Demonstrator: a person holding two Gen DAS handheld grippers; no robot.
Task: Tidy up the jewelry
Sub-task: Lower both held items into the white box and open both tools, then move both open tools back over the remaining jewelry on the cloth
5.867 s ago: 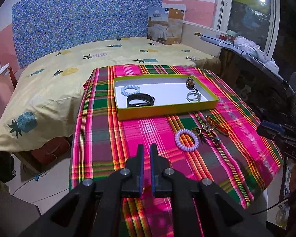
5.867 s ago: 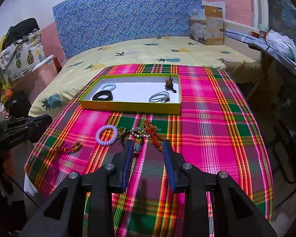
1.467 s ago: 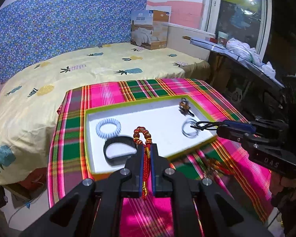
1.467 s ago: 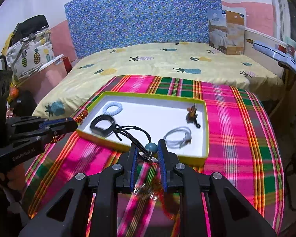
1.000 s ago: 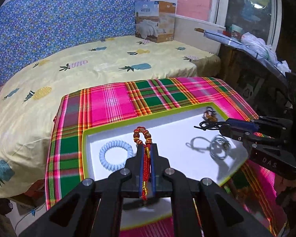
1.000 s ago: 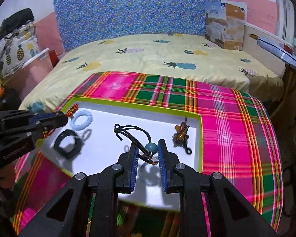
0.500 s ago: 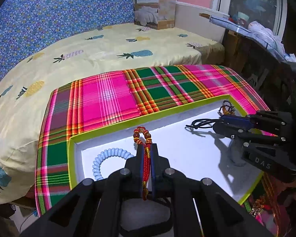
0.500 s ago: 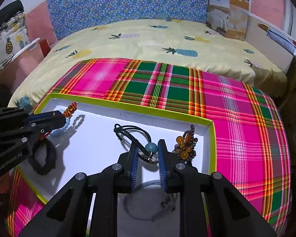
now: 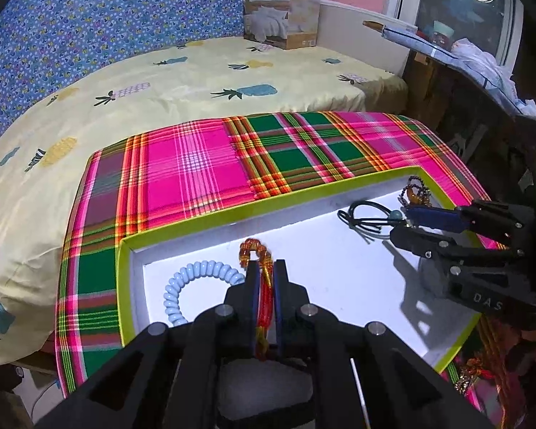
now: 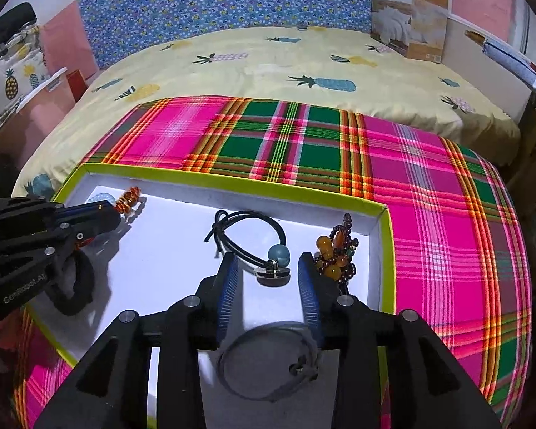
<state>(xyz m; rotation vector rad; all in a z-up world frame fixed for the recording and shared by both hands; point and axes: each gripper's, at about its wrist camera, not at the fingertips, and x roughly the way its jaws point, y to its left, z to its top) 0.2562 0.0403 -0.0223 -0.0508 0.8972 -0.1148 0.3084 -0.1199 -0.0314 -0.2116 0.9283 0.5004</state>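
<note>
A white tray with a yellow-green rim (image 9: 211, 218) (image 10: 232, 182) lies on the plaid cloth. My left gripper (image 9: 265, 271) is shut on a red and gold beaded bracelet (image 9: 255, 250), held over the tray's left part; it also shows in the right wrist view (image 10: 128, 198). My right gripper (image 10: 268, 268) is open over the tray. The black cord necklace with a blue bead (image 10: 278, 253) lies between its fingers, free of them. A pale blue coil band (image 9: 196, 279), a brown and amber beaded piece (image 10: 334, 250), a grey cord ring (image 10: 268, 361) and a black band (image 10: 77, 286) lie in the tray.
The plaid cloth (image 9: 196, 171) covers a small table that drops off at left and front. A bed with a pineapple sheet (image 10: 268, 71) lies behind. A quilt box (image 9: 282, 10) stands at the back. More jewelry (image 9: 471, 375) lies outside the tray at right.
My right gripper has opened and let go of the black cord necklace, which now rests in the tray. Both grippers have moved lower and further over the tray.
</note>
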